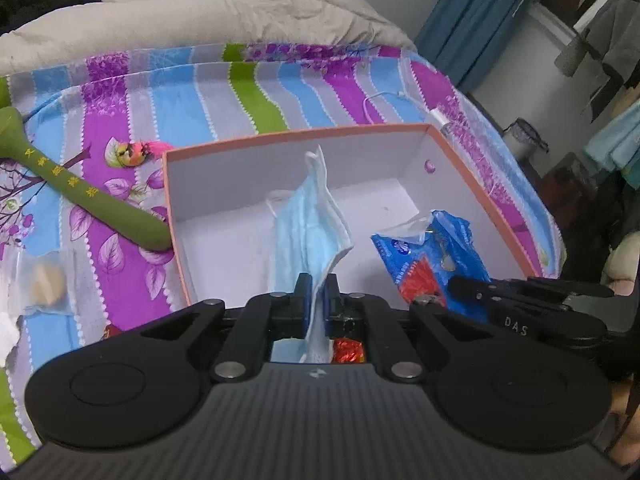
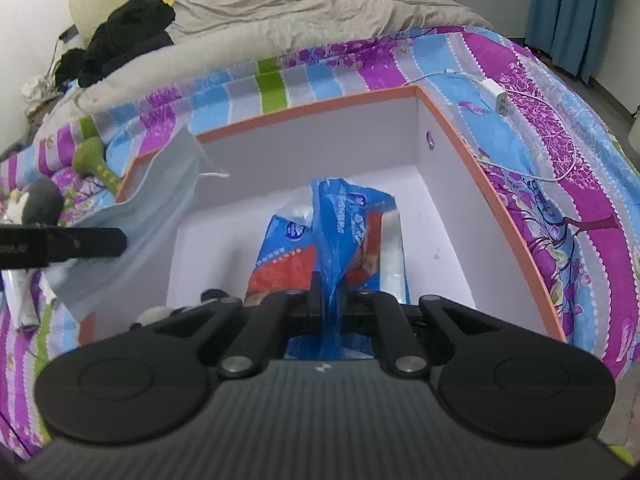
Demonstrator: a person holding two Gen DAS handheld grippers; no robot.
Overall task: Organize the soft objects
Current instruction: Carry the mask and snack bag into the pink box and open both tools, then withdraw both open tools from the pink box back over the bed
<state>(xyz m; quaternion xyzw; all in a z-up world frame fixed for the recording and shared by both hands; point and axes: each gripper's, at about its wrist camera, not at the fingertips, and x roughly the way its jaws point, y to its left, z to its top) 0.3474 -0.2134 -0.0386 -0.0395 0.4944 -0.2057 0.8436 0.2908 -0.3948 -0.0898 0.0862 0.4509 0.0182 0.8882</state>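
Both tongs hold soft things over the box (image 1: 472, 168).

The left tongs (image 1: 316, 292) pinch a blue mask (image 1: 308, 232) above the box's middle; the right tongs (image 2: 332, 292) clamp a blue packet (image 2: 344, 216) inside the box. A green toy (image 1: 80, 188) lies on the bed left of the box.

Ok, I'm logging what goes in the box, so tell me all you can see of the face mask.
The face mask is a light blue, pleated disposable one with white edging and a thin white ear loop. It looks like soft non-woven fabric, crumpled and folded lengthwise. The left tongs are shut on its lower end, holding it over the white inside of the orange-rimmed box.
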